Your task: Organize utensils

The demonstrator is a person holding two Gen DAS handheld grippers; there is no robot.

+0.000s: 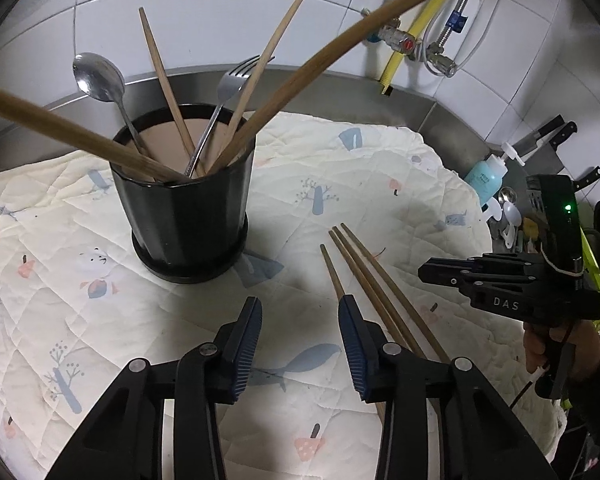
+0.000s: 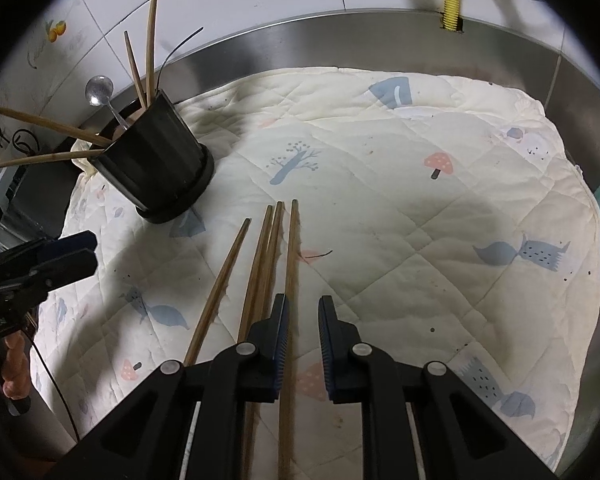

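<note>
A cream quilted cloth (image 2: 380, 208) printed with trees, mushrooms and whales covers a steel counter (image 2: 340, 44) that turns up into a low rim against a white tiled wall (image 1: 220, 12). Valves and braided hoses (image 1: 428, 40) hang on the wall at the right, and past the cloth's right edge stand a blue pump bottle (image 1: 486, 176) and some knives (image 1: 556, 132). A black utensil holder (image 1: 184, 204) stands upright on the cloth toward the back left, holding a spoon (image 1: 98, 76), a fork (image 1: 232, 80) and several wooden chopsticks. Four loose chopsticks (image 2: 260, 264) lie on the cloth in front of it, tips toward the wall. The left gripper (image 1: 298, 344) hovers with jaws apart over bare cloth, one chopstick running under its right finger. The right gripper (image 2: 303, 344) has jaws narrowly apart, gripping nothing, one chopstick lying on the cloth below the gap. The cloth's right half is open
</note>
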